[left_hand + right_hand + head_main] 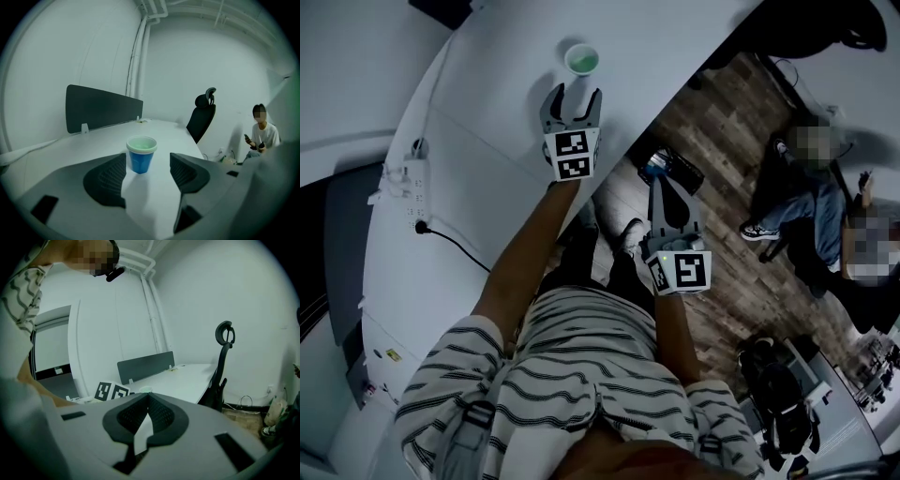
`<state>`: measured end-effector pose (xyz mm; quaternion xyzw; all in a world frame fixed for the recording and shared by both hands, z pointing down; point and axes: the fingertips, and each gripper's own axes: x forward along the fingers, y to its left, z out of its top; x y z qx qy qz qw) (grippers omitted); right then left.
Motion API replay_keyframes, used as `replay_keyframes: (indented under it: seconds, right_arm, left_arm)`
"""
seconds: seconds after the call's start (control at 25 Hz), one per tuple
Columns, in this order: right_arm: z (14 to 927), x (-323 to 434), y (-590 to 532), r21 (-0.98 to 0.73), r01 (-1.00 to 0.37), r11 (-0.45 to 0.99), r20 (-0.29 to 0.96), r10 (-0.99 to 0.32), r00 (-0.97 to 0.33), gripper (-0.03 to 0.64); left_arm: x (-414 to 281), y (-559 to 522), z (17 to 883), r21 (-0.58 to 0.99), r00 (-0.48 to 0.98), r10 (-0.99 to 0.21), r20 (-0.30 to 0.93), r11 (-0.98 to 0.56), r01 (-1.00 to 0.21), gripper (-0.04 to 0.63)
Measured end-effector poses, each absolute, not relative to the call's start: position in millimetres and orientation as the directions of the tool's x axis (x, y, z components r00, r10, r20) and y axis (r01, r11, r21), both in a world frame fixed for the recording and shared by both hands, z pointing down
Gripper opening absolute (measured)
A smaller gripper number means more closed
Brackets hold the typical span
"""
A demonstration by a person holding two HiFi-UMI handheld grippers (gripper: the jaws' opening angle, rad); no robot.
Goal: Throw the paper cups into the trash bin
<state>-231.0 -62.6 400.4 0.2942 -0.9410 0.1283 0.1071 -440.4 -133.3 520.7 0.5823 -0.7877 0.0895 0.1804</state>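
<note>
Left gripper (576, 97) is out over the white curved desk (487, 122), jaws wide apart, nothing clamped. The blue paper cup with a pale rim and greenish inside (141, 154) stands upright on the desk just past the jaw tips, lined up with the gap and touching neither pad; clear desk shows on both sides of it in the left gripper view. The rim looks doubled, possibly stacked cups, can't confirm. In the head view the same cup (581, 59) sits at the far end of the desk, just beyond the left gripper. Right gripper (666, 187) is off the desk's right edge, over the wood-pattern floor (741, 122), well apart from the cup. Its jaws are closed pad to pad with nothing between them, per the right gripper view (147, 401). A dark grey divider panel (103, 110) stands on the far left of the desk and a black office chair (204, 115) sits at its far right edge. A seated person (262, 133) is further right, away from the desk. A white power strip (411, 187) with a black cable lies on the desk's left side, nearer than the cup.
</note>
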Motion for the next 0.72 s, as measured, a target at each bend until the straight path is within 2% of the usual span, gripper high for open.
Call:
replay_keyframes:
  seconds: [0.72]
  right_arm:
    - [420, -232, -61, -0.174, -0.607, 0.776, 0.327, -0.536, -0.779, 0.009]
  left_arm:
    - [-471, -172, 558, 0.022, -0.261, -0.857, 0.444, 0.302, -0.953, 0.342]
